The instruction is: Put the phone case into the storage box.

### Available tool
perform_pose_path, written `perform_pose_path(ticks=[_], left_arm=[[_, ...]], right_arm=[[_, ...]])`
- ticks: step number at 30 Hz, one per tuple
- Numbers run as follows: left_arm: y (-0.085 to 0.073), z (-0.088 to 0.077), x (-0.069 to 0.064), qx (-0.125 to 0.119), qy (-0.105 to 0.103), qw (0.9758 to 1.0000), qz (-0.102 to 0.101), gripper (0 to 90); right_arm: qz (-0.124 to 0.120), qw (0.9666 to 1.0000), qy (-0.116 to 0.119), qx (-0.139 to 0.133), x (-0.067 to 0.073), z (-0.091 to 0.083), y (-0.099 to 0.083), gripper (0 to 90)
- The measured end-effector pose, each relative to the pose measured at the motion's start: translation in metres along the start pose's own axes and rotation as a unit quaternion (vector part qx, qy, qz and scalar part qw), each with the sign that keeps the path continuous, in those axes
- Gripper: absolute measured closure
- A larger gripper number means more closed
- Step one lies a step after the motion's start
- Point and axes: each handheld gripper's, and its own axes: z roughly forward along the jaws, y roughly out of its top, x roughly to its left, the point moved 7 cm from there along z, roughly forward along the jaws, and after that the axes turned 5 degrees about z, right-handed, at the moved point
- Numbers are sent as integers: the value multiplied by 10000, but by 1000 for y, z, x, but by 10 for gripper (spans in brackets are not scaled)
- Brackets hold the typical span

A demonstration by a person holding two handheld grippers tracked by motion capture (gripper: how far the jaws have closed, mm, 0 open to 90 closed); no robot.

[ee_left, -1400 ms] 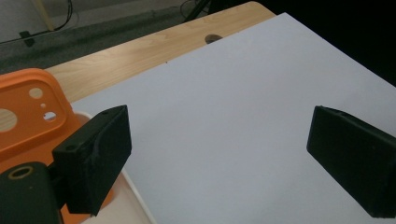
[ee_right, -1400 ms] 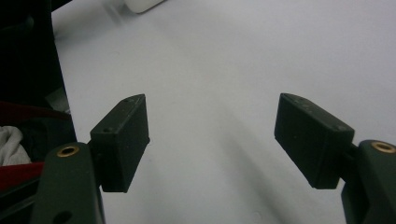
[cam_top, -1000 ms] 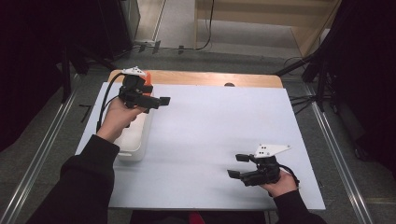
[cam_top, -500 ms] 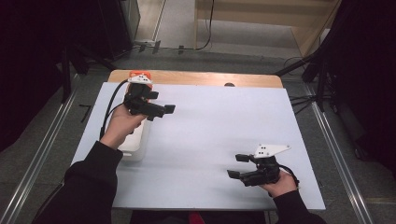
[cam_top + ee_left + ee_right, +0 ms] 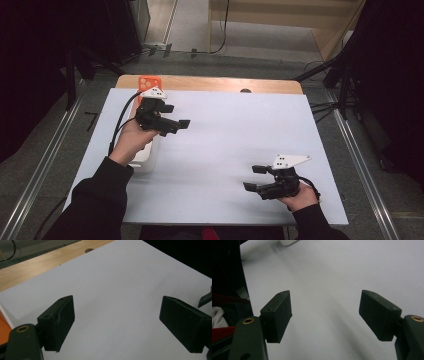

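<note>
The left tongs (image 5: 176,116), just narrowing on nothing, hover beside the white rectangular plastic box (image 5: 145,159) at the bench's (image 5: 235,130) left edge; probably light, stiff, slippery, best gripped by its rim; right tongs (image 5: 256,178) apart, empty.

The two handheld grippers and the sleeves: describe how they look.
Both are black. The left gripper and the right gripper each carry a grey three-cornered plate with small holes on top and trail a black cable. The blocky black jaws have brass-coloured rivets. The person wears black sleeves.
</note>
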Motion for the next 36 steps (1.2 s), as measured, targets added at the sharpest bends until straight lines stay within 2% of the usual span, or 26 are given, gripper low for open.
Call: perform_pose_path(ticks=[5,9,18,36], left_arm=[[-4,0,-6,10,-48,10000,31,133],[-9,1,-11,115,-106,9998,91,133],[-18,2,-21,99,-252,9995,137,133],[-38,3,-47,168,-549,9974,440,133]], right_arm=[[-1,10000,0,1,0,0,0,250],[-6,10000,-2,9,0,1,0,250],[-10,10000,0,7,0,0,0,250],[-16,10000,2,-9,1,0,0,250]])
